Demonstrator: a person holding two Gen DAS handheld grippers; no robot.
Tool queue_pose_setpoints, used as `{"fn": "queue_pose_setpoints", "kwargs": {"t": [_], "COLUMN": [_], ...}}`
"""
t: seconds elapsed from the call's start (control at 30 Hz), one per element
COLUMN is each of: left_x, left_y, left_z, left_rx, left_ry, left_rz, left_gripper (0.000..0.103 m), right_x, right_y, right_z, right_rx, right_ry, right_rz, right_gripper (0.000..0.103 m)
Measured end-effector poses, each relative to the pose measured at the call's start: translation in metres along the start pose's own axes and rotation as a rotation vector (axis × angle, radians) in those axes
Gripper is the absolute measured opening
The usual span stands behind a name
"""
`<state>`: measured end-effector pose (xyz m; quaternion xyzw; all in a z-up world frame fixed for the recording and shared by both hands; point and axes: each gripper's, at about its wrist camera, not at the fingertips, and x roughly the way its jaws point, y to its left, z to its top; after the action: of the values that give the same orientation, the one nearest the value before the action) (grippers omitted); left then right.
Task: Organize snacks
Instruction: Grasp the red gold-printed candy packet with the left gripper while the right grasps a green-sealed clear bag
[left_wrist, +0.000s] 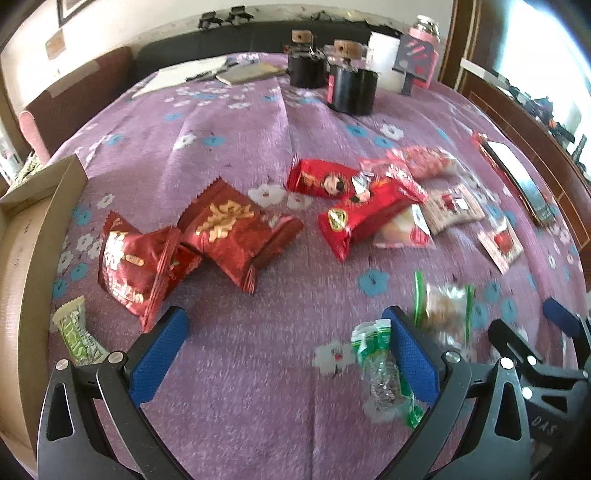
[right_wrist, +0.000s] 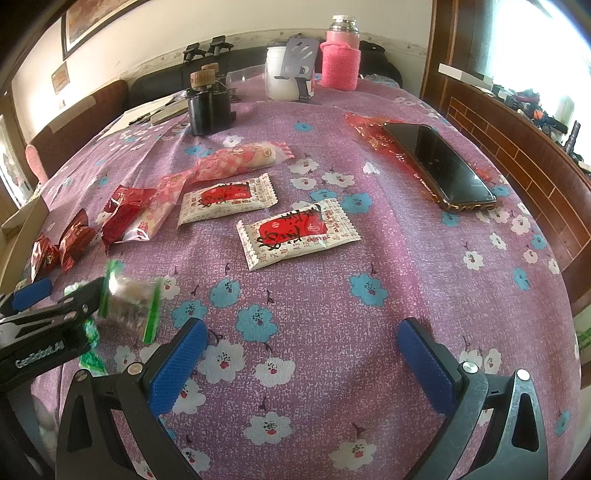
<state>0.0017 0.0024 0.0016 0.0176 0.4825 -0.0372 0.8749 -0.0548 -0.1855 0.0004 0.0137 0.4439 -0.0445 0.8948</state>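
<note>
Snack packets lie scattered on a purple flowered cloth (left_wrist: 229, 147). In the left wrist view, two dark red packets (left_wrist: 218, 229) lie left of centre, brighter red ones (left_wrist: 354, 218) to their right. A green-edged clear packet (left_wrist: 443, 306) and a green-wrapped snack (left_wrist: 380, 369) lie by the right finger. My left gripper (left_wrist: 288, 354) is open and empty above the cloth. My right gripper (right_wrist: 303, 354) is open and empty; two white-and-red packets (right_wrist: 295, 232) and a pink packet (right_wrist: 236, 162) lie ahead of it.
A cardboard box (left_wrist: 26, 258) stands at the left edge, a green bar (left_wrist: 77, 336) beside it. Black jars (left_wrist: 351, 88), a white cup and a pink bottle (right_wrist: 340, 55) stand at the back. A phone (right_wrist: 439, 166) lies right, near the wooden headboard (right_wrist: 535, 166).
</note>
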Motion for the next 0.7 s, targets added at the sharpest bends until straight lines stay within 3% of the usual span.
{"fn": "queue_pose_setpoints", "kwargs": {"t": [0.23,0.37,0.43,0.47,0.57,0.7], "left_x": [-0.009,-0.029,-0.048,-0.059,-0.089,-0.1], "left_y": [-0.003,0.006,0.015,0.022,0.058,0.106], "left_z": [-0.01,-0.019,-0.021,-0.021,-0.013,0.002], "left_rx": [0.076,0.035,0.021,0.015,-0.04,-0.111], "left_ry": [0.075,0.09,0.05,0.022,-0.063,-0.128], "left_rz": [-0.044,-0.203,-0.248,-0.251,-0.265,-0.2], "left_gripper": [0.103,0.103,0.103,0.103,0.103,0.103], "right_x": [-0.002,-0.002,-0.004,-0.008,-0.033,-0.061], "right_y": [-0.001,0.0,-0.002,-0.004,-0.009,0.008], "right_z": [-0.001,-0.003,-0.002,-0.002,-0.001,-0.001], "right_rx": [-0.015,-0.017,-0.013,-0.002,0.026,-0.019], "right_ry": [0.073,0.075,0.085,0.082,0.009,-0.063], "right_rz": [0.005,0.004,-0.004,-0.012,0.014,0.104], "right_gripper": [0.103,0.103,0.102,0.096,0.091,0.091]}}
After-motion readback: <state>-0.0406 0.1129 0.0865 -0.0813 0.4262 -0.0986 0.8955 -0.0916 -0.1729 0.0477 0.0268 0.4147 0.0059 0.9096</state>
